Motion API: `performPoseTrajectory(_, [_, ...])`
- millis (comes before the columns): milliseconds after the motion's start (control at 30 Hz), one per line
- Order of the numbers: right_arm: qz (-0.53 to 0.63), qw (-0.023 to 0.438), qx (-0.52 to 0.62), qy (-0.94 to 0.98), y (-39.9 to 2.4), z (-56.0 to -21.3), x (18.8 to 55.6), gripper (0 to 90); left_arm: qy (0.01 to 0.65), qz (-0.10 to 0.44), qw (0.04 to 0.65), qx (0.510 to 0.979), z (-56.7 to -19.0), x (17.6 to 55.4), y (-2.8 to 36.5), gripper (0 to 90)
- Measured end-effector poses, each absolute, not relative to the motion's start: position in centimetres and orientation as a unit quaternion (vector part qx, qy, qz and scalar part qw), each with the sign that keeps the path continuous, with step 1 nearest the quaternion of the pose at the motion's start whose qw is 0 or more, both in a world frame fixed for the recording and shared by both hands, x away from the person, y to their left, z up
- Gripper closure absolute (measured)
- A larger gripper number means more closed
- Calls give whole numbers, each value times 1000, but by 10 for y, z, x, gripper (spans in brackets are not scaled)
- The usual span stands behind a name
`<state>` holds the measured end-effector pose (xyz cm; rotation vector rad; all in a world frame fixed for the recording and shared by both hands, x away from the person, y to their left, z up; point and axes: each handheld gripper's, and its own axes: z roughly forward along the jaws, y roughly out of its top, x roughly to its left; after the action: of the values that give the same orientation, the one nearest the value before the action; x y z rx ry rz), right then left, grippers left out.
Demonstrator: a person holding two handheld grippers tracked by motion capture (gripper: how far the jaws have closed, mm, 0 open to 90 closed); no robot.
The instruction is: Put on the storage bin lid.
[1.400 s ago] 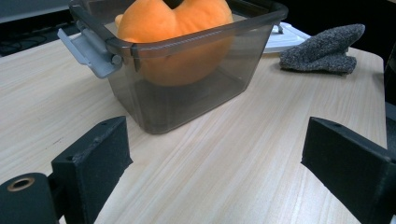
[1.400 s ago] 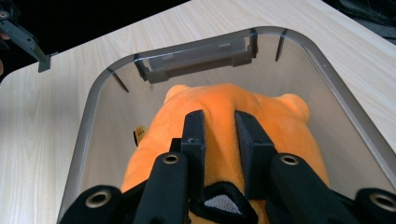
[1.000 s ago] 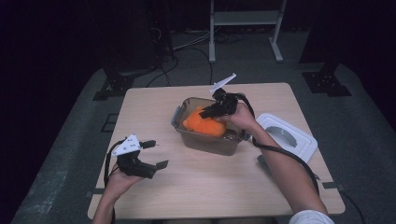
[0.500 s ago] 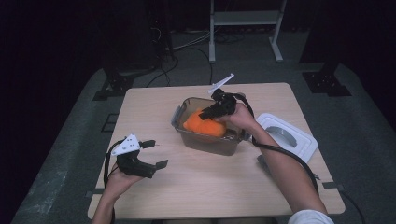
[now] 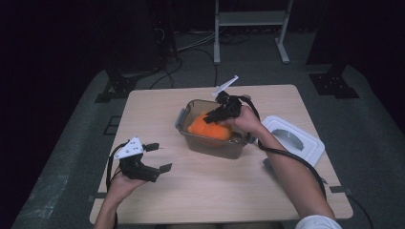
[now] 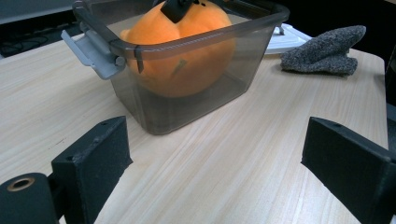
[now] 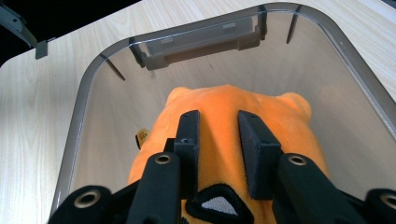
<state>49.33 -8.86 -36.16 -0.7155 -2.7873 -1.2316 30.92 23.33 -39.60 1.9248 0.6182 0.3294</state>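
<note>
An orange plush toy (image 5: 205,128) (image 7: 285,116) lies inside a smoky clear plastic box (image 5: 184,119) (image 6: 187,42) at the table's middle. My right gripper (image 5: 217,114) (image 7: 218,116) reaches down into the box from the right. Its jaws have just been opening and stand a little apart on the toy's back, with plush between the pads and no pinch. My left gripper (image 5: 161,156) (image 6: 219,149) rests low over the table at the front left. It is open wide, holds nothing, and points at the box from a short way off.
The box's white lid (image 5: 305,148) lies at the table's right edge. A grey knitted cloth (image 6: 322,51) sits on the wood beside the box. Grey latches (image 6: 91,51) stick out from the box's ends. Bare wood (image 5: 210,191) runs along the front.
</note>
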Motion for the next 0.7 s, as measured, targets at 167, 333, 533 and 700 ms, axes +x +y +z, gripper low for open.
performPoseTrajectory(167, [-389,6,-227,-893,-88,-362,493,684,258,137,520,803,-396,309,234,69])
performPoseTrajectory(333, [-388,9,-229,-893,-88,-362,492,684,258,138,522,801,-395,309,234,69])
performPoseTrajectory(533, [-386,8,-231,-893,-87,-362,492,685,258,139,522,801,-395,309,234,69])
performPoseTrajectory(700, [-384,9,-227,-895,-86,-363,491,747,258,139,522,801,-395,309,234,69])
